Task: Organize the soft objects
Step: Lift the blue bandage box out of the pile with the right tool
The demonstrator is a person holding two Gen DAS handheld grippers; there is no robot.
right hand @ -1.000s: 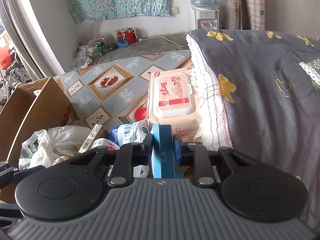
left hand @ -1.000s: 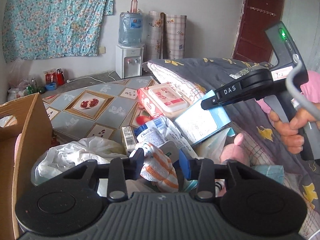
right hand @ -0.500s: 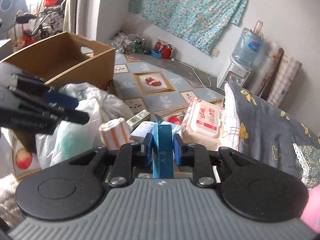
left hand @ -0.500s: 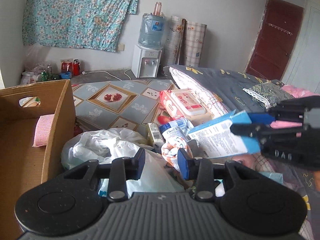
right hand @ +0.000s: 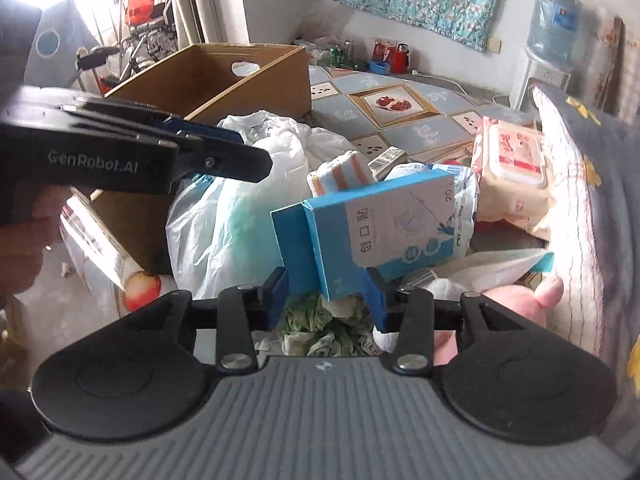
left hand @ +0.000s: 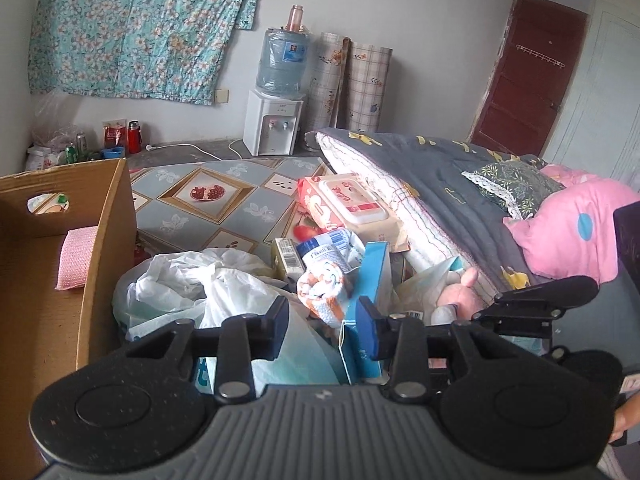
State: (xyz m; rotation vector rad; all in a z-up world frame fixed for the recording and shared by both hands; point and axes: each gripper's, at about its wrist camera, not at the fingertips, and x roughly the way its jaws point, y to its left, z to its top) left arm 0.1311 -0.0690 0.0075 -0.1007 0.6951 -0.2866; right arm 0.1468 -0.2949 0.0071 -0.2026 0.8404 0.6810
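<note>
From the left wrist we see our left gripper (left hand: 322, 322) spread and empty over the white plastic bag (left hand: 192, 284); the striped rolled cloth (left hand: 324, 292) lies just beyond, with the cardboard box (left hand: 108, 240) at left, probably the destination; from the right wrist, our right gripper (right hand: 326, 294) is opening, the blue carton (right hand: 380, 228) between its jaws, seemingly let go onto the pile.

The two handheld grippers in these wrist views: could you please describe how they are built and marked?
Each is a black plastic tool. The left gripper and the right gripper both have a ribbed grey body, two round black discs, black linkages with silver rivets, and blue pads on the fingers. In the right wrist view the left one's side carries white "GenRobot.AI" lettering. No cable or sleeve shows.
</note>
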